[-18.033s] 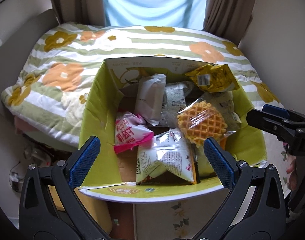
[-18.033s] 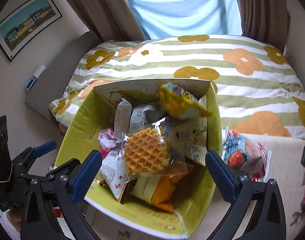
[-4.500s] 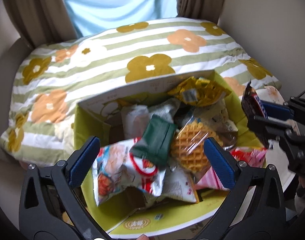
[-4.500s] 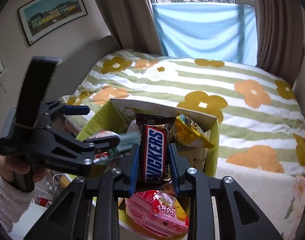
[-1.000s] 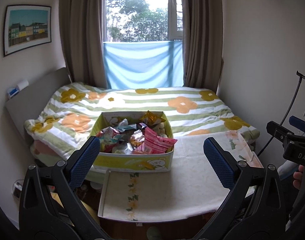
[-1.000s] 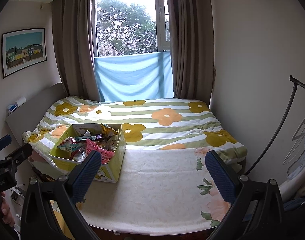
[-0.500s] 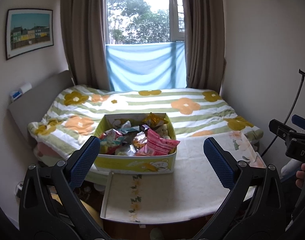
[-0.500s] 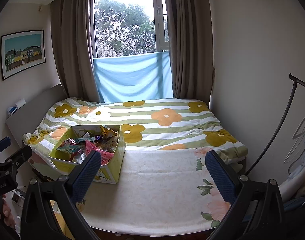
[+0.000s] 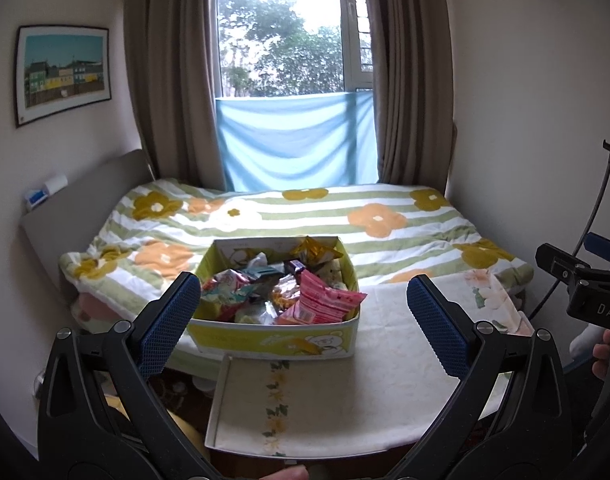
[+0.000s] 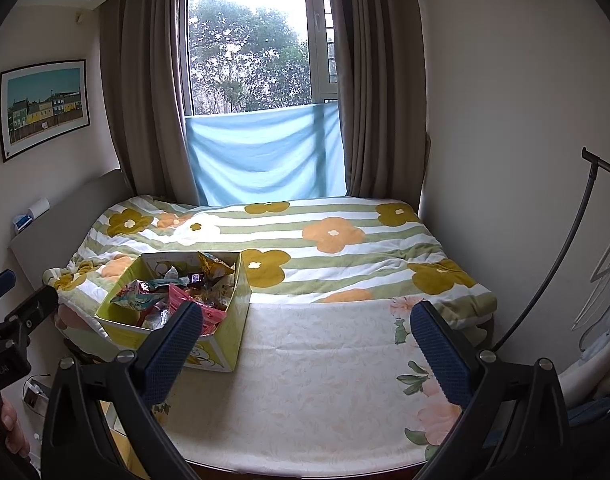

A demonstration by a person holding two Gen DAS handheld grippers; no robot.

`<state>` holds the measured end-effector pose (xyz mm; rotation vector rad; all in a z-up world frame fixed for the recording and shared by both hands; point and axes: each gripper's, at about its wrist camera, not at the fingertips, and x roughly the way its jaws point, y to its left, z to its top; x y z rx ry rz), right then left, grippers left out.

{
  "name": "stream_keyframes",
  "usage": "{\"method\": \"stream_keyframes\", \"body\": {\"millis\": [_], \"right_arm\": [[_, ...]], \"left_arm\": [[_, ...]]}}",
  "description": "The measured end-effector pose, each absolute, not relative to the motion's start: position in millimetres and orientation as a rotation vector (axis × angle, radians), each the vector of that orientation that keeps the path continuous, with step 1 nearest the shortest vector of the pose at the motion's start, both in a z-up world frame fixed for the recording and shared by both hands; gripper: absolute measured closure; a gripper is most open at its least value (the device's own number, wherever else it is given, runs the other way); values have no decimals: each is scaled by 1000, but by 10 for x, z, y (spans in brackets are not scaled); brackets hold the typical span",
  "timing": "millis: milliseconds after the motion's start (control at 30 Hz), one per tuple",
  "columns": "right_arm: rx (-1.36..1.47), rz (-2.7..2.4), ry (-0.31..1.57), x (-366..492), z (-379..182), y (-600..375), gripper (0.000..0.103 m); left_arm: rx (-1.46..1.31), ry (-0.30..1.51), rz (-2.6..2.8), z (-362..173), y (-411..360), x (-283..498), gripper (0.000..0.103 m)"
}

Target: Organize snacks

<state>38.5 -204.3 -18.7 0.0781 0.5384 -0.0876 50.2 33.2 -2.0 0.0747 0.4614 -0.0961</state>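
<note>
A yellow-green cardboard box (image 9: 273, 338) (image 10: 225, 336) sits on the cream floral tablecloth (image 9: 385, 392) (image 10: 305, 392) at its far left, by the bed. It is heaped with snack packs: a pink pack (image 9: 325, 300) at the front right, a gold pack (image 9: 317, 250) (image 10: 215, 262) at the back, a dark chocolate bar (image 9: 295, 267). My left gripper (image 9: 305, 316) is open and empty, held well back from the box. My right gripper (image 10: 307, 336) is open and empty too, over the bare cloth right of the box.
Behind the table lies a bed with a striped flower quilt (image 9: 305, 216) (image 10: 325, 236), a grey headboard (image 9: 77, 204) on the left, curtains and a window behind. A black stand's rod (image 10: 561, 256) leans at the right. The other gripper shows at each view's edge.
Both grippers have edged slightly closer to the table over the last second; the box looms a little larger. Earlier, the right gripper held a chocolate bar over the box; it is now empty.
</note>
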Motion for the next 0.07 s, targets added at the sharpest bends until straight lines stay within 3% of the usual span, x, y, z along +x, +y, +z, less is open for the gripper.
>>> {"method": "stream_keyframes", "body": {"millis": [67], "right_arm": [[78, -88, 540, 388, -190, -2043, 0]], "left_arm": [[60, 467, -105, -40, 360, 557, 0]]}}
